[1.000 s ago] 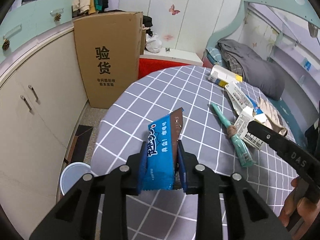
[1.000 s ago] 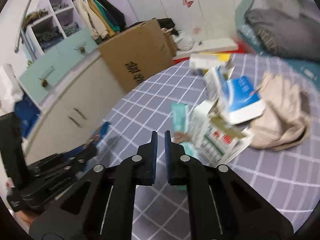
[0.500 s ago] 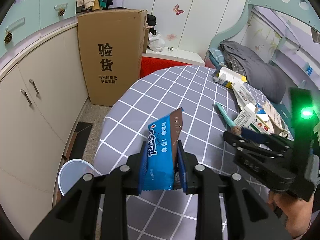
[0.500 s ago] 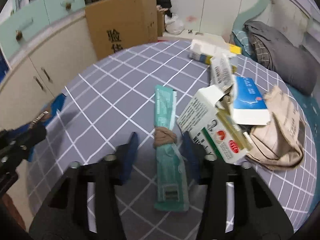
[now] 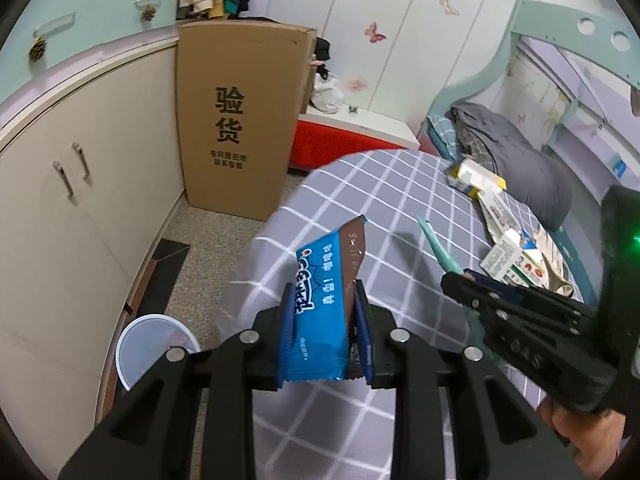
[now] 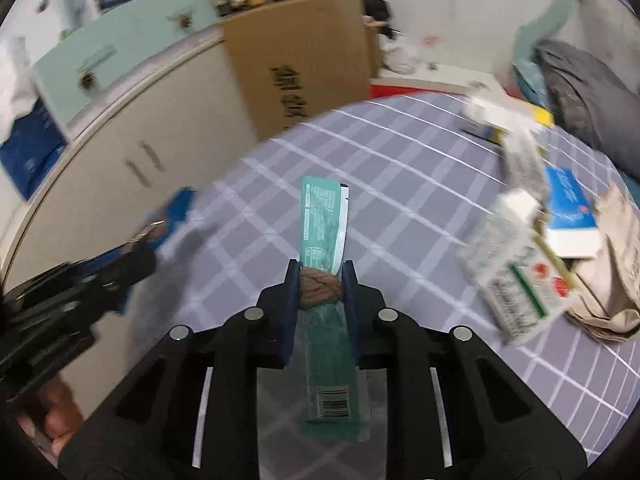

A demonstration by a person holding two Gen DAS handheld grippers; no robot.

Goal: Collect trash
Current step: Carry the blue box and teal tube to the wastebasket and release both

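Checked counter (image 6: 400, 200) fills the middle, boxes (image 6: 516, 272) piled far right. Left gripper (image 5: 322, 320) clamps a blue wrapper (image 5: 320, 320); right gripper (image 6: 320, 292), jaws just closing, pinches the green packet (image 6: 324, 224). Pickup is done; next, carry both to the bin (image 5: 144, 344) on the floor, left.
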